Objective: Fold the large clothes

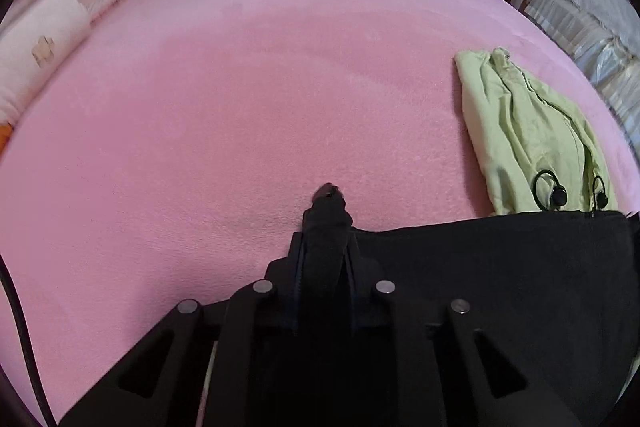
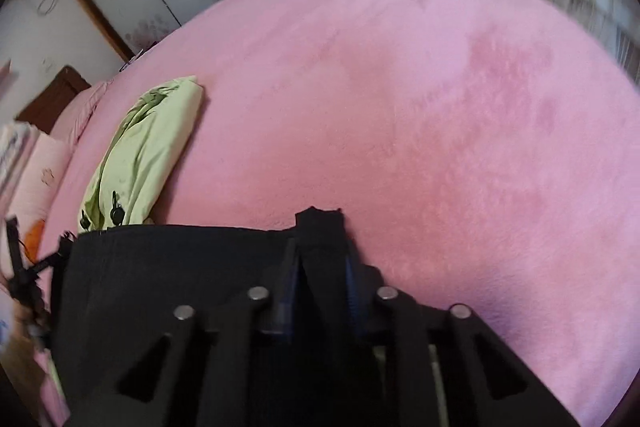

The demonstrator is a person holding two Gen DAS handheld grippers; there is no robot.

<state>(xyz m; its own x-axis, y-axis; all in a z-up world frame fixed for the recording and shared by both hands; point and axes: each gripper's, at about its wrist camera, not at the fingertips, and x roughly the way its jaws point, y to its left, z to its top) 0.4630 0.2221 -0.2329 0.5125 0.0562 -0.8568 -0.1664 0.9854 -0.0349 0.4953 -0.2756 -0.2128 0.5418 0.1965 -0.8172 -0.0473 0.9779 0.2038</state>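
The left gripper (image 1: 326,227) points steeply downward, its two black fingers closed tight on a bunched corner of black cloth (image 1: 500,259). The right gripper (image 2: 320,239) is angled down likewise, its fingers pinching the cloth's other corner.

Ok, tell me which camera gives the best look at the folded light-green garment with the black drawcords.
The left wrist view: the folded light-green garment lies sharp and nearly whole, both black cord loops plain. The right wrist view shows it smaller, off to the side, slightly blurred, its near end cut off by the black cloth.
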